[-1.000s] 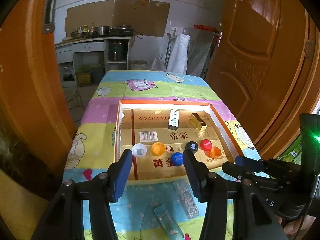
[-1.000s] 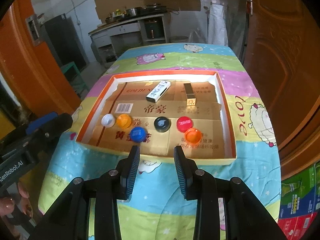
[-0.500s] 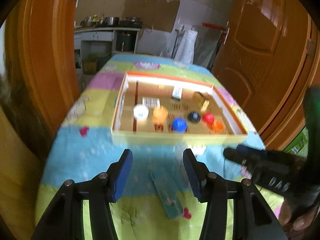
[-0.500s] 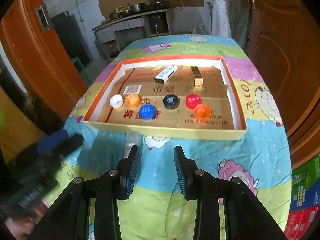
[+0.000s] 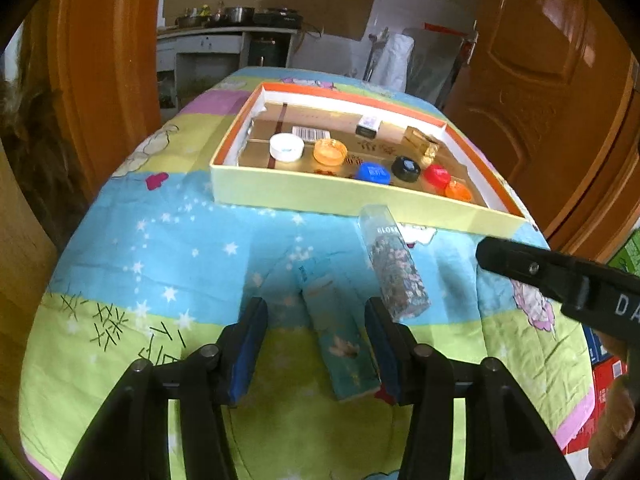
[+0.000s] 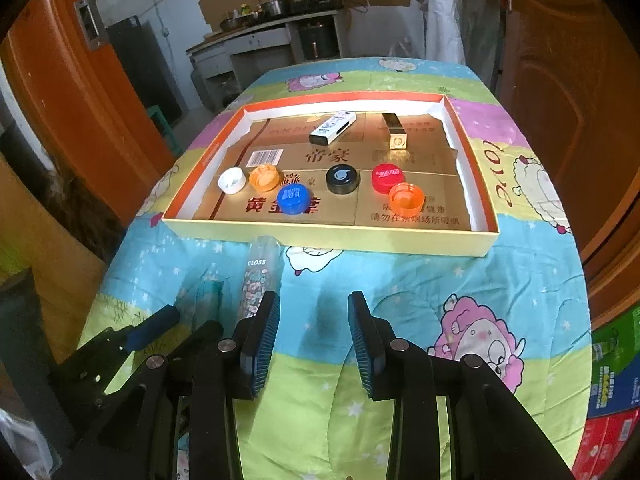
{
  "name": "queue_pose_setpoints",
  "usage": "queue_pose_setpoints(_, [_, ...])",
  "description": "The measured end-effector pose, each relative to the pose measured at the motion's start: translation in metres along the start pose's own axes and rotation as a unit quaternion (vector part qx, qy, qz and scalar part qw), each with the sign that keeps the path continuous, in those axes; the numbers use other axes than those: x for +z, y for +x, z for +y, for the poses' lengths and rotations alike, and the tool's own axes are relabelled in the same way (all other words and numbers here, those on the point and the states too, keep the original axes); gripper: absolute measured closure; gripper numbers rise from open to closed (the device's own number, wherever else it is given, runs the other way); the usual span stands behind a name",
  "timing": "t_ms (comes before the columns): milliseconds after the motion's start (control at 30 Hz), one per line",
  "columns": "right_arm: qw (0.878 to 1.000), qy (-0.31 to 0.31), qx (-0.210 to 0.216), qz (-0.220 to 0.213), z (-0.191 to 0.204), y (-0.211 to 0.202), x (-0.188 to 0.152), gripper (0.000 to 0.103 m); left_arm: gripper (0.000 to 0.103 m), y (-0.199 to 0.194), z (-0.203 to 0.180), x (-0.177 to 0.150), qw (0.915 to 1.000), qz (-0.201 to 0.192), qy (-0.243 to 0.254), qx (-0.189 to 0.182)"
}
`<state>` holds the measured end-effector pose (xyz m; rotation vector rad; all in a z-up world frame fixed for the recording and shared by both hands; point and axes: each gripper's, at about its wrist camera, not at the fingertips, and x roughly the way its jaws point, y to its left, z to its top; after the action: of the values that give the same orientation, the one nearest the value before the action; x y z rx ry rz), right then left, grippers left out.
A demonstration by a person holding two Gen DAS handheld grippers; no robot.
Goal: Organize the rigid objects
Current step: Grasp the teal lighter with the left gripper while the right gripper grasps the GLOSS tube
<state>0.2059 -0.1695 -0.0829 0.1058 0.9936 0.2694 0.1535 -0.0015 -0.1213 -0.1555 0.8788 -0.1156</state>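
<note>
A shallow orange-rimmed box (image 5: 340, 200) (image 6: 332, 234) sits mid-table and holds several bottle caps, a white carton (image 6: 333, 127) and a gold box (image 6: 394, 130). A teal carton (image 5: 338, 336) lies on the cloth between the open fingers of my left gripper (image 5: 316, 336). A clear floral "GLOSS" box (image 5: 394, 268) (image 6: 258, 280) lies just right of it. My right gripper (image 6: 314, 332) is open and empty over bare cloth, right of the GLOSS box. The teal carton (image 6: 208, 300) is partly hidden in the right wrist view.
The table wears a cartoon cloth (image 6: 472, 320) and falls away at its edges. Orange doors (image 5: 552, 80) stand on both sides. The right gripper's body (image 5: 560, 280) crosses the left view at right. Coloured cartons (image 6: 612, 400) stand on the floor at right.
Both grippers have pulled back from the box toward the near table edge. The left gripper now straddles the teal carton; the GLOSS box has come into the right view.
</note>
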Motion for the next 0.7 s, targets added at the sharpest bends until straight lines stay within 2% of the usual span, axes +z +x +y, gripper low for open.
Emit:
queue_pose_setpoints(100, [1.0, 0.0, 0.001, 0.002, 0.002, 0.003, 0.0, 0.067, 0.058, 0.002, 0.003, 0.001, 1.0, -0.004, -0.003, -0.002])
queue_pose_setpoints(233, [1.0, -0.004, 0.005, 0.005, 0.007, 0.009, 0.0, 0.066, 0.077, 0.003, 0.009, 0.003, 0.9998, -0.006, -0.003, -0.021])
queue_pose_setpoints(467, [1.0, -0.012, 0.013, 0.008, 0.019, 0.02, 0.001, 0.066, 0.078, -0.001, 0.012, 0.002, 0.9993, -0.007, 0.016, -0.032])
queue_pose_setpoints(700, [0.999, -0.036, 0.016, 0.005, 0.042, 0.034, 0.004, 0.067, 0.079, -0.016, 0.027, 0.003, 0.9994, -0.024, 0.021, -0.013])
